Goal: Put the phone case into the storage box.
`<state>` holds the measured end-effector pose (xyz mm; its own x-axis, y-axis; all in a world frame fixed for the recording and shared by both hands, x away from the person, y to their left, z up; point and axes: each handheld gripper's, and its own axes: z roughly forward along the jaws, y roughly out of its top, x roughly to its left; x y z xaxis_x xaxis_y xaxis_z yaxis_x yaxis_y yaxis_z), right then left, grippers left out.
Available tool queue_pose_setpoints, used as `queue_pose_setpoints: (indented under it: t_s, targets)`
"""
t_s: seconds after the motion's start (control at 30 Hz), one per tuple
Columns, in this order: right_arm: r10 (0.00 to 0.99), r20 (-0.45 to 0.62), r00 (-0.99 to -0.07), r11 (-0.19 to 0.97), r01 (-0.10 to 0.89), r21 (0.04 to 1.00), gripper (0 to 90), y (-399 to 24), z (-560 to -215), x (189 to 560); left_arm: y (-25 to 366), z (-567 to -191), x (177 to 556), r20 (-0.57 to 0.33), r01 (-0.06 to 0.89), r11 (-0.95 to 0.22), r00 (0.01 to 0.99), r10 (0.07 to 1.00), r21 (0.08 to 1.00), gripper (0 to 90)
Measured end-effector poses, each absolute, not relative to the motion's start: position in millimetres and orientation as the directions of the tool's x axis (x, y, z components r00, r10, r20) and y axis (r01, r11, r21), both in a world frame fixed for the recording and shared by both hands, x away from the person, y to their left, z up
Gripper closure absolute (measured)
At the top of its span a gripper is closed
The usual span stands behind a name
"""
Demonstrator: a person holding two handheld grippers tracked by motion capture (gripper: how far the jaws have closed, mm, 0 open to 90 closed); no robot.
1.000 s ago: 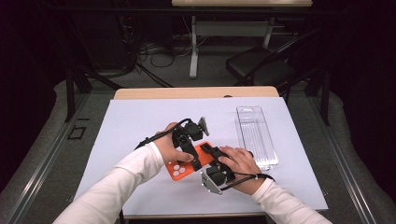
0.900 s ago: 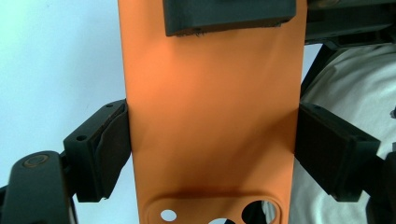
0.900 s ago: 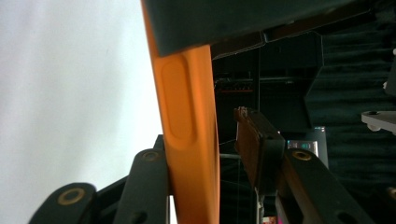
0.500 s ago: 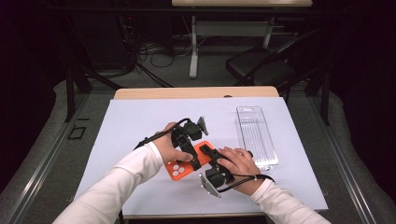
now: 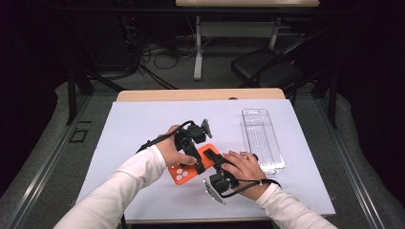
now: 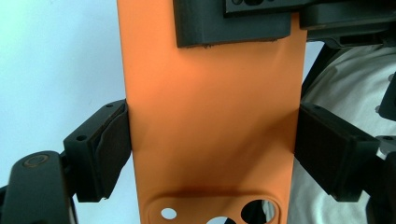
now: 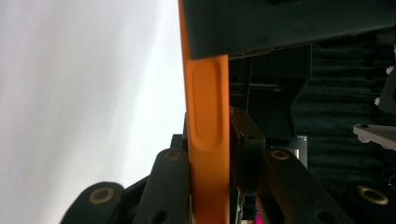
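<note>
Lying on the white-covered desk (image 5: 143, 124), a clear plastic tray (image 5: 261, 138) is sitting empty, right of the hands; dark room beyond. The orange phone case (image 5: 184, 172) is resting at desk centre, long axis running diagonally. The left claw (image 5: 193, 160) is grasping its long sides; the right claw (image 5: 217, 160), jaws just closing, is clenching its edge.

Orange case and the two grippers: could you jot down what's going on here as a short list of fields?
thing held: orange case, camera cut-outs showing
left gripper: jaws clamp the case across its width, pads on both long edges
right gripper: jaws have just been closing; they pinch the case's thin side edge
surface: white sheet on the table
nearby: clear tray, right of the hands, apart from the case
</note>
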<state>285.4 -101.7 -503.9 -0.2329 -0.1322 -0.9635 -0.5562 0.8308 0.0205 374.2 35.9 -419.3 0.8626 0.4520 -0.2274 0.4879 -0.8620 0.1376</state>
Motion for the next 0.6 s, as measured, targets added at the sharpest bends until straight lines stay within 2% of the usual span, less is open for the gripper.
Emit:
queue_pose_setpoints:
  t_s: [0.6]
  targets:
    - [-0.157,-0.968,-0.194,0.821,-0.571,-0.018,83.5,-100.6,-507.0,285.6,38.1,-420.6,374.9,-0.239,0.493,-0.86,0.858,0.454,0.134,15.7]
